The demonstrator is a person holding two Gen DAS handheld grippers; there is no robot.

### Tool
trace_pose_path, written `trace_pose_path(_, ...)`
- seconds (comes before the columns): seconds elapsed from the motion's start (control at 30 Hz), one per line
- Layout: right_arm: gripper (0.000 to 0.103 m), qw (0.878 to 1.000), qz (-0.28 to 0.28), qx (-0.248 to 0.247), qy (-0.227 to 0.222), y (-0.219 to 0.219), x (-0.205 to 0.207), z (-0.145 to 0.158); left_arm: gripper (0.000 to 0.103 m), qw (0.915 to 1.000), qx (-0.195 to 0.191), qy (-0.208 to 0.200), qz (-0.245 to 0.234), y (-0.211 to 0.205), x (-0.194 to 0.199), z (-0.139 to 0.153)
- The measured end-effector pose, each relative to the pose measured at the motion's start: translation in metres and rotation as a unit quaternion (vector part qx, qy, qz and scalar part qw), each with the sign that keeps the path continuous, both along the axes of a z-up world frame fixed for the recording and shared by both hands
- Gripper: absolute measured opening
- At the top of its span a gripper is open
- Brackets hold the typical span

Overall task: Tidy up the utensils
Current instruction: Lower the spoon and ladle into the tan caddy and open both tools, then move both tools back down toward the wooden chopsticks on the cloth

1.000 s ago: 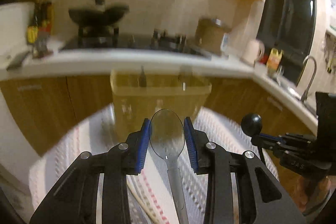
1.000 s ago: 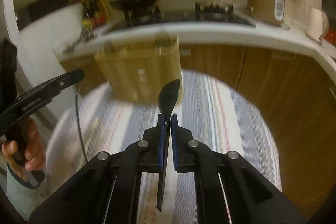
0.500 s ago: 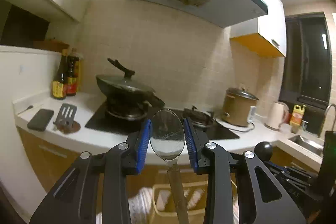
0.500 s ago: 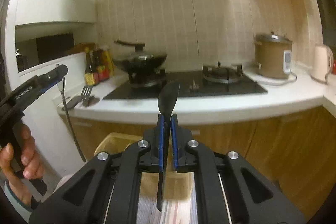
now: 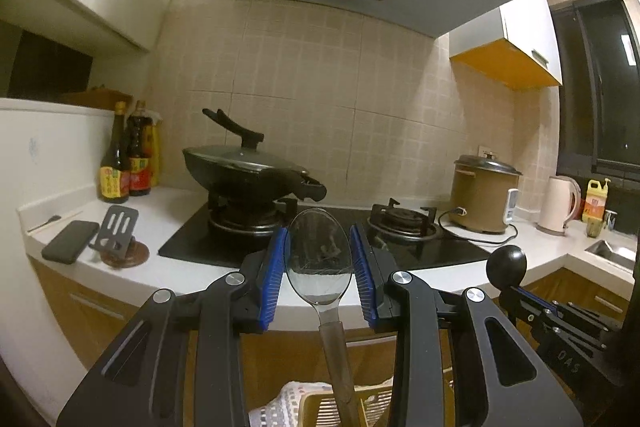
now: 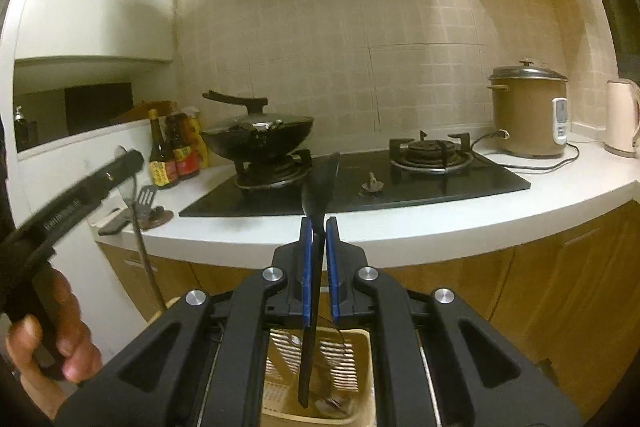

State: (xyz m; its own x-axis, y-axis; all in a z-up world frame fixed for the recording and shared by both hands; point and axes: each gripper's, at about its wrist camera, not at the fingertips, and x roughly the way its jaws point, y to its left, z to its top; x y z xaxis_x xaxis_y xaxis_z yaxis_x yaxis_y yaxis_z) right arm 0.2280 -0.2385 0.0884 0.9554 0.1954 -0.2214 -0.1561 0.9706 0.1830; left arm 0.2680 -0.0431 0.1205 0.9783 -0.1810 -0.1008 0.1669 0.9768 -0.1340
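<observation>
My left gripper (image 5: 319, 269) is shut on a clear plastic spoon (image 5: 319, 259), bowl up between the blue pads, handle hanging down over a beige slotted basket (image 5: 316, 405). My right gripper (image 6: 319, 259) is shut on a black spoon (image 6: 320, 183), bowl up, its handle reaching down into the same basket (image 6: 356, 367). The left gripper also shows at the left of the right wrist view (image 6: 96, 183), with the clear spoon's handle (image 6: 142, 251) hanging below it. The right gripper's black spoon bowl (image 5: 506, 264) shows at the right of the left wrist view.
A white counter (image 6: 400, 227) carries a black hob (image 6: 360, 183), a lidded wok (image 6: 256, 135), a rice cooker (image 6: 528, 111), a kettle (image 6: 622, 115), sauce bottles (image 6: 172, 151), a phone (image 5: 70, 241) and a slotted spatula (image 5: 118, 229). Wooden cabinets stand below.
Both grippers have tilted upward with their spoons: the views swung from the basket and striped mat up to the counter and hood. The basket now sits at the bottom edge.
</observation>
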Motion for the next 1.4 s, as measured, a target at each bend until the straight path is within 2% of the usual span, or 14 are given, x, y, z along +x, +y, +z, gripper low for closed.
trace_pose_path(0.2,0.005,0.999,-0.010,-0.025,-0.024,0.012,-0.001,-0.012,0.031,1.0000,-0.002,0.009,0.004,0.004,0.008,-0.014)
trace_pose_path(0.43,0.005,0.994,-0.042,-0.086,-0.055,0.032,-0.010,-0.037,0.031,0.9997,-0.002,0.025,-0.003,0.005,0.008,-0.032)
trace_pose_path(0.8,0.005,0.994,-0.031,-0.102,-0.033,0.032,-0.031,-0.056,0.031,0.9986,-0.009,0.048,-0.022,0.012,0.003,-0.049)
trace_pose_path(0.9,0.005,0.995,-0.023,-0.098,-0.022,0.030,-0.032,-0.056,0.031,0.9974,-0.012,0.064,-0.033,0.013,0.006,-0.053)
trace_pose_path(1.1,0.005,0.999,-0.001,-0.051,0.016,0.013,-0.032,-0.051,0.032,0.9953,-0.020,0.081,-0.049,0.014,0.009,-0.059)
trace_pose_path(1.2,0.005,0.999,-0.001,-0.033,0.016,0.004,-0.041,-0.045,0.039,0.9949,-0.020,0.080,-0.058,0.015,0.006,-0.056)
trace_pose_path(1.3,0.005,0.999,-0.002,-0.042,0.015,0.001,-0.056,-0.040,0.045,0.9938,-0.017,0.083,-0.072,0.017,-0.001,-0.053)
trace_pose_path(1.4,0.006,0.999,0.000,-0.038,0.032,-0.007,-0.071,-0.040,0.046,0.9920,-0.017,0.091,-0.086,0.022,-0.011,-0.050)
